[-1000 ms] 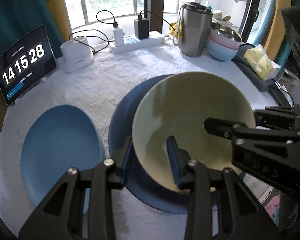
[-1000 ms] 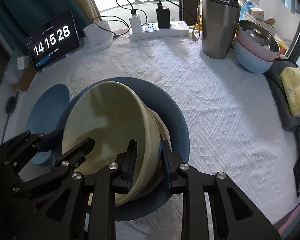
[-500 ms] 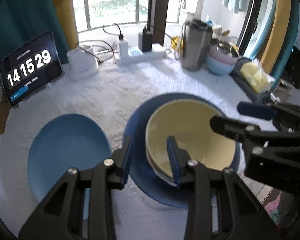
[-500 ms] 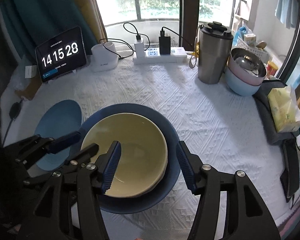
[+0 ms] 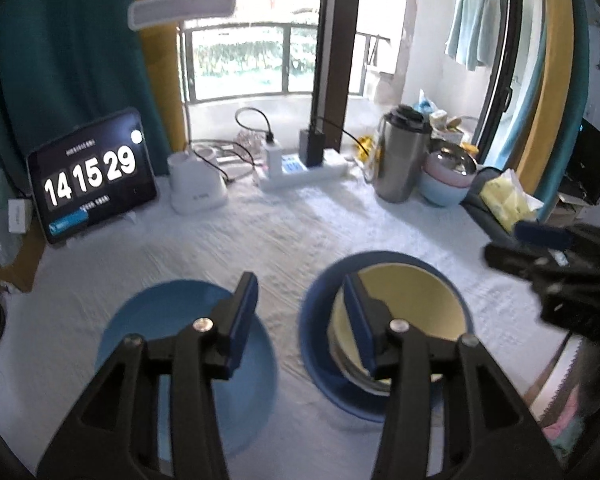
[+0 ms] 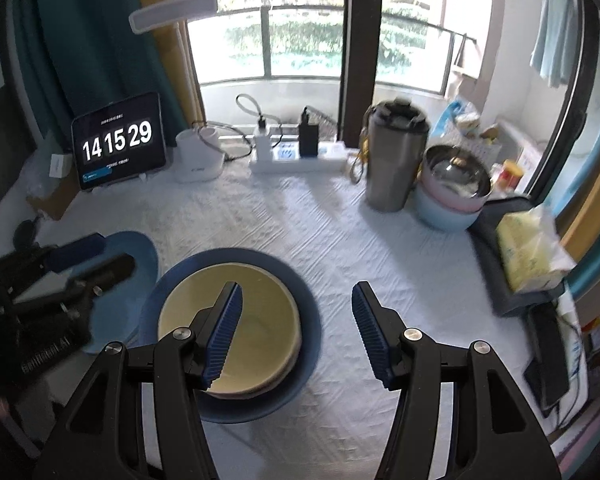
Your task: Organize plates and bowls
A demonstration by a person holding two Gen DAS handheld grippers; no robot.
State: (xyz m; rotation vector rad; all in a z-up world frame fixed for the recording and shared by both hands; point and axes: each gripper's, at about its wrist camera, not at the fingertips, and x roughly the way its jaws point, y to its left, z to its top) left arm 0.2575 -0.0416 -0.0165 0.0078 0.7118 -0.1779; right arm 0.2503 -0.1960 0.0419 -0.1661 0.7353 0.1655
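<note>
Bowls are the matter here: a yellow bowl [image 6: 228,316] sits nested on other bowls inside a dark blue plate [image 6: 304,312] on the desk [image 6: 380,256], which is covered with a white textured cloth. The right gripper [image 6: 297,330] hangs above them with its jaws spread wide and nothing between them; its left finger lies over the yellow bowl in this view, its right finger over bare cloth. The left gripper [image 5: 300,322] is likewise spread and holds nothing, hovering over the gap between the dark blue plate [image 5: 316,344] and a light blue plate [image 5: 168,320] that lies just beside it on the left. Farther back stand a steel tumbler [image 6: 394,160] and, next to it, a stack of bowls [image 6: 452,196] with a metal one on top. Along the window edge are a power strip [image 6: 300,160] and a tablet clock [image 6: 118,142] reading 14 15 29.
</note>
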